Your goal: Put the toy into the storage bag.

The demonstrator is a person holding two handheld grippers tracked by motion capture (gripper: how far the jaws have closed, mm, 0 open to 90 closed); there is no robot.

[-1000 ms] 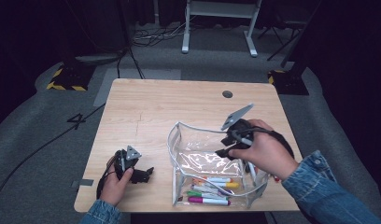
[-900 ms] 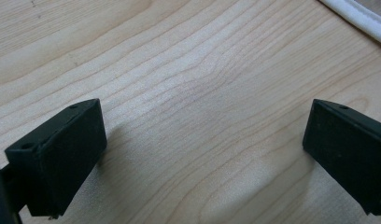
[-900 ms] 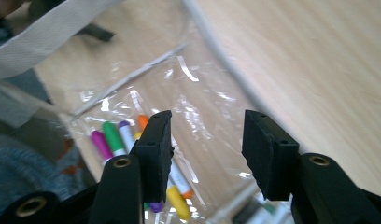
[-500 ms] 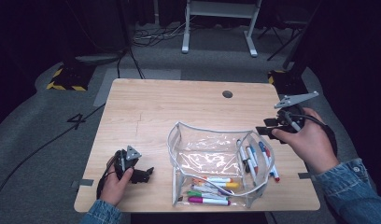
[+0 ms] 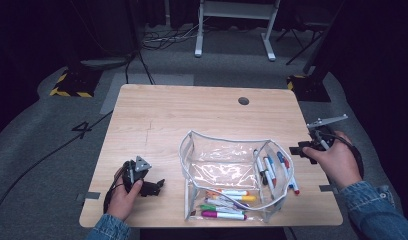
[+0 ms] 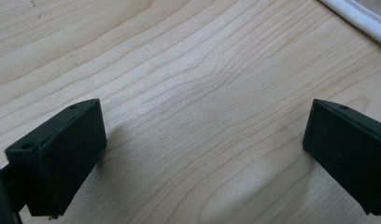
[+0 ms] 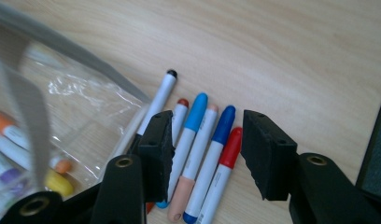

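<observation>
While the left gripper (image 5: 157,186) rests near the front left corner of the desk (image 5: 192,115), held by the left hand (image 5: 123,197), its jaws stand wide apart over bare wood, with nothing between them; in the left gripper view a white hem of the pouch crosses the upper right corner. Toward the front edge, right of the middle, stands a clear pouch (image 5: 227,170) with a white border, open at the top; several markers (image 5: 224,205) lie inside it near its front side, orange, yellow, green and pink among them. Between the pouch and the right edge of the desk lies a row of loose markers (image 5: 277,167), side by side and touching one another; in the right gripper view I see a white one with a black tip (image 7: 158,100), one with a light blue cap (image 7: 191,123), one with a dark blue cap (image 7: 221,133) and one with a red cap (image 7: 229,149). At the right edge the right hand (image 5: 337,162) holds the right gripper (image 5: 298,150), which points toward this row; its jaws are parted and hang above the markers, the blue and the red one showing in the gap; they grasp nothing, and whether they touch a marker I cannot tell.
</observation>
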